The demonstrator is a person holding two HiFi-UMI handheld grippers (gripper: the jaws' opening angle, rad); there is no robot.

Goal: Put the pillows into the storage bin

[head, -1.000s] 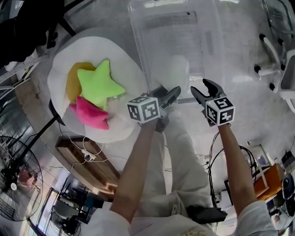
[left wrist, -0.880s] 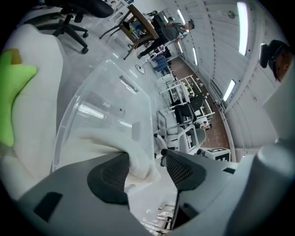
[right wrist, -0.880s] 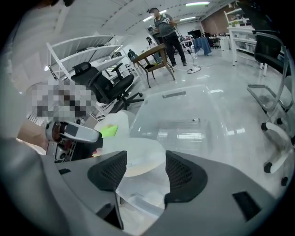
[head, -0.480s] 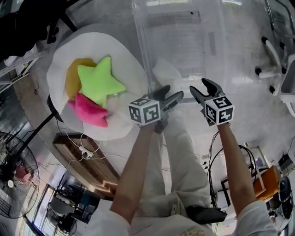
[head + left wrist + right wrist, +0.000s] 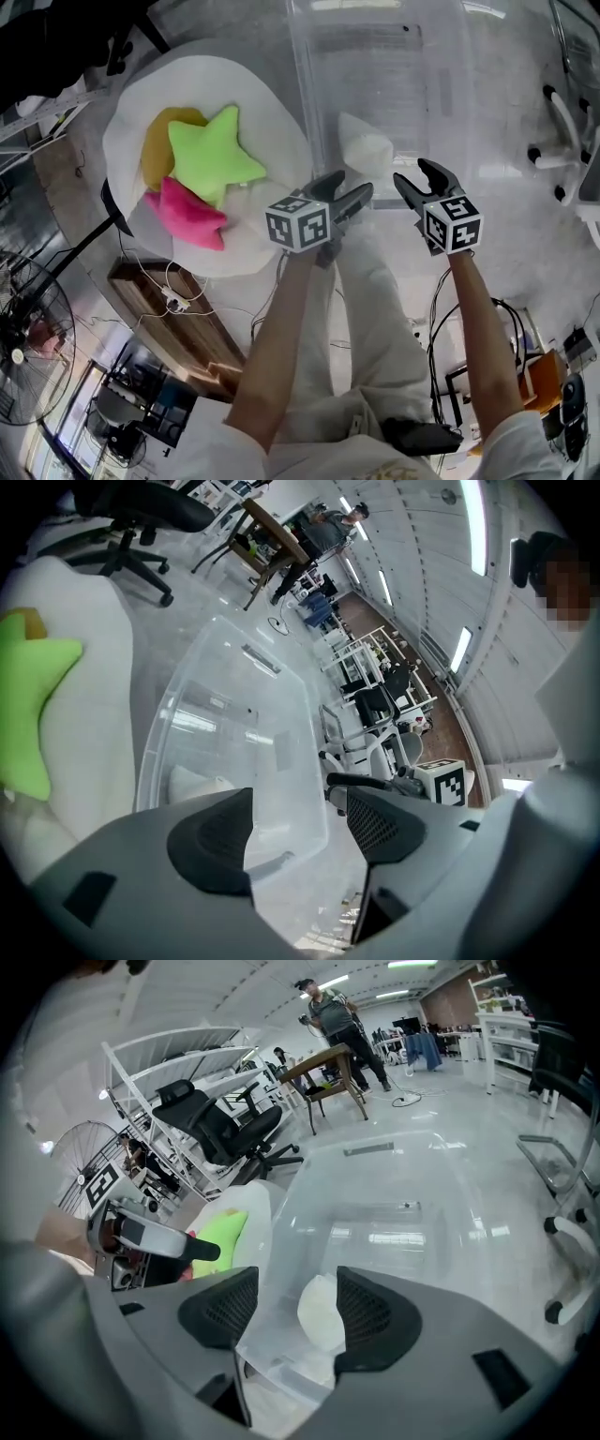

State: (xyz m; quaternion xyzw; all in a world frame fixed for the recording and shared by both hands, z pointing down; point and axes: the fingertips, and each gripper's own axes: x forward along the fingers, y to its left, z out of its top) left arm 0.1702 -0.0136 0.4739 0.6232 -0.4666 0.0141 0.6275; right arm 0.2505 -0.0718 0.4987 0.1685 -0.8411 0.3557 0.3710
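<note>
A round black wire fan (image 5: 23, 323) stands at the head view's lower left. A brown wooden board (image 5: 183, 333) lies just right of it.

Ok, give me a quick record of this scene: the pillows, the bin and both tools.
container: clear bin, open at the top
inside it: one white pillow
outside: green star pillow, pink pillow, yellow pillow, piled on a white cushion
left hand: left tool open, jaws have just been opening, nothing between them
right hand: right tool open, empty
</note>
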